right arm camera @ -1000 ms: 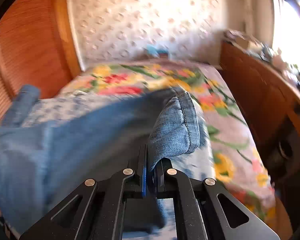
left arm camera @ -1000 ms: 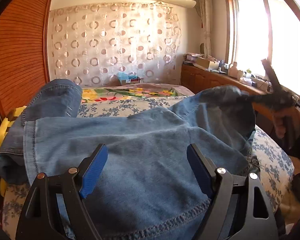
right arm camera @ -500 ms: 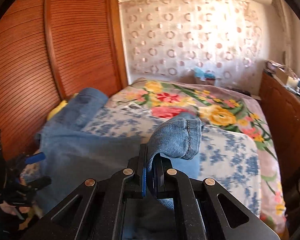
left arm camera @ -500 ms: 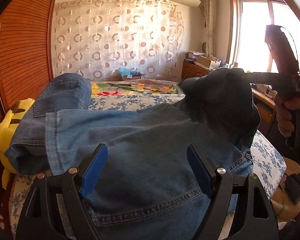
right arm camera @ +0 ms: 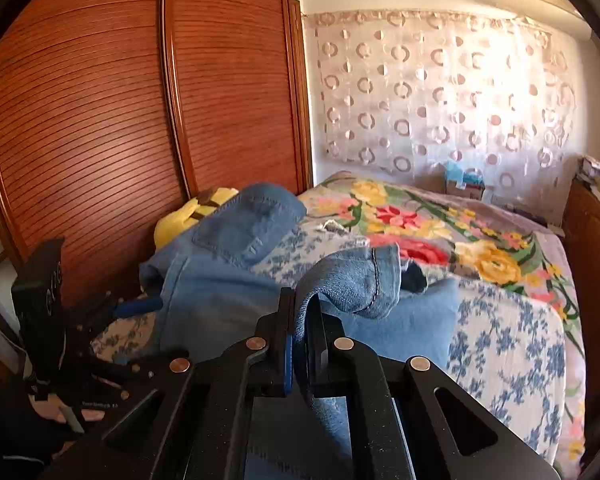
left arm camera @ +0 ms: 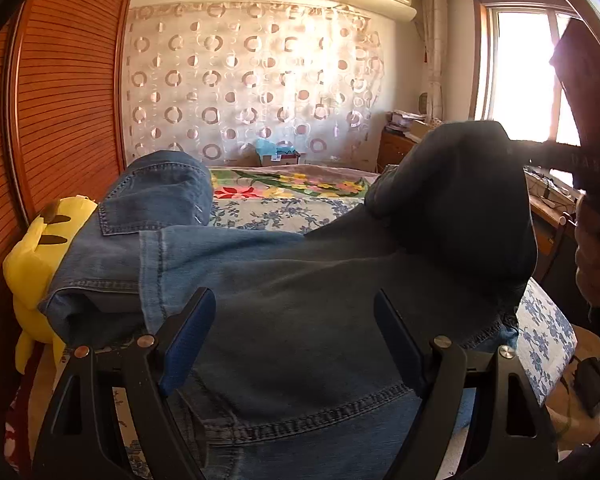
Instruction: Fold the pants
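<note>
Right wrist: right gripper [right arm camera: 298, 320] fingers clamp jeans [right arm camera: 352, 276] hem; left gripper [left arm camera: 290, 340] fingers wide apart, holding nothing.

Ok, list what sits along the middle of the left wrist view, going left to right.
Wooden wardrobe → yellow plush toy → flat part of the jeans → lifted dark leg end → right hand.

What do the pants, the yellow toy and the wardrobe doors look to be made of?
Pants: blue denim, going by the woven twill look, stitched hems and patch pocket; matte.
Yellow toy: apparently soft plush fabric, with a fuzzy, rounded, stuffed shape.
Wardrobe doors: reddish-brown wood or wood veneer, horizontally slatted, with a slight sheen; I cannot tell which.
</note>
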Available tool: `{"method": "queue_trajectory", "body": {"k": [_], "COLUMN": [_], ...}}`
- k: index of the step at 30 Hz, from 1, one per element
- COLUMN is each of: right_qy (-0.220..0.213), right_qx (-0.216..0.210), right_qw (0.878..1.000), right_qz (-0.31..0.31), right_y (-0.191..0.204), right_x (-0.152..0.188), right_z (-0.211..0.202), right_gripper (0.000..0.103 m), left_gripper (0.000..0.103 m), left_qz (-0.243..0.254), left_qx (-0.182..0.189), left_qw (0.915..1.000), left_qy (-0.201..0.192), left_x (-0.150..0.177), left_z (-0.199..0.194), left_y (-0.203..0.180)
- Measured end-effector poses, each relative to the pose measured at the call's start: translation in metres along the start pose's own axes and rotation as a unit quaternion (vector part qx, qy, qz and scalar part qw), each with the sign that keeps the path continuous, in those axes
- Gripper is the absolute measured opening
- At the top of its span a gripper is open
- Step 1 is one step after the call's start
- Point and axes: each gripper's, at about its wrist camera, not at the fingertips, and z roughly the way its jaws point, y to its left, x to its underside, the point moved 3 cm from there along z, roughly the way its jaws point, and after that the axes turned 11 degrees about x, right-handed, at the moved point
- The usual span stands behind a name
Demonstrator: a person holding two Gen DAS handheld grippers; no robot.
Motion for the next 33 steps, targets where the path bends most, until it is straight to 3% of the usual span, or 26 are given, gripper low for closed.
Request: {"method": "queue_trajectory", "body": {"k": [6,11,18,23,27,31,33], "right_qy": [-0.04,-0.057,-0.062,-0.04,0.017,0.063,0.073], "right_qx": [0.022,0.011,-0.016,-0.041,-0.079,-0.068,-0.078], "right_qw": [0.999,0.998,0.998,0.997,0.996,0.992,0.99], "right_qz": [0.009,0.007,-0.017,-0.044,-0.047,-0.091,-0.093], "right_y": [-0.001,0.017,0.044,0.047,0.049,0.055,0.053], "right_x": [-0.038,-0.062,-0.062,-0.044,-0.025,-0.004,-0.001], "right_z": [-0.004,-0.008,-0.011,-0.01,0.007,0.028,0.031], "right_gripper": [0.005,0.005,0.005,0.005,0.006,0.02,0.032], "left_gripper": [0.082,0.082,0.082,0.082,0.082,0.082,0.082], "left_qz": [-0.001,-0.008,-0.025,-0.04,-0.042,-0.039,-0.038], "left_qx": [-0.01,-0.026,-0.048,-0.055,-0.056,-0.055,-0.054], "left_qw": [0.9999,0.9994,0.9981,0.9973,0.9972,0.9975,0.9976], "left_qy": [-0.011,-0.022,-0.03,-0.028,-0.026,-0.022,-0.02], "left_x": [-0.004,-0.006,-0.005,-0.001,0.001,0.001,0.001], "left_z": [-0.015,-0.03,-0.045,-0.046,-0.044,-0.041,-0.042], "left_y": [0.008,0.021,0.042,0.051,0.051,0.05,0.049]}}
